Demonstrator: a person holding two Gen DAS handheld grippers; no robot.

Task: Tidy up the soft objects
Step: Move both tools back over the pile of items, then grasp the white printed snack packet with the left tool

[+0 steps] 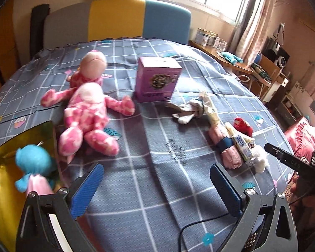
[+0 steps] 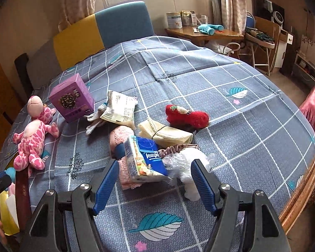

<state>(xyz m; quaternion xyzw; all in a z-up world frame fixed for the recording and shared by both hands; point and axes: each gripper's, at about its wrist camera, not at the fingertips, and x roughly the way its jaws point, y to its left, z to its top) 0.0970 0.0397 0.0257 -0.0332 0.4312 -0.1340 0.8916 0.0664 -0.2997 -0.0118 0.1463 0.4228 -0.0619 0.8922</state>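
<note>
Two grippers hang open and empty over the bed [image 2: 231,79]. The right gripper [image 2: 155,185] faces a Tempo tissue pack [image 2: 146,159] leaning on a rolled pink towel [image 2: 121,142] just ahead; light and squashy, probably slick-wrapped, so pinch its broad faces. The left gripper [image 1: 155,189] hovers beside the pink plush [image 1: 88,113].

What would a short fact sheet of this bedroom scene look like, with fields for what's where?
surface: bed with grey checked cover
large toy: pink plush lying flat
box: purple carton standing upright beyond it
pile: tissue pack resting on pink towel, red plush behind
gold container: blue plush inside
left gripper: open, empty
right gripper: open, just short of the tissue pack
</note>
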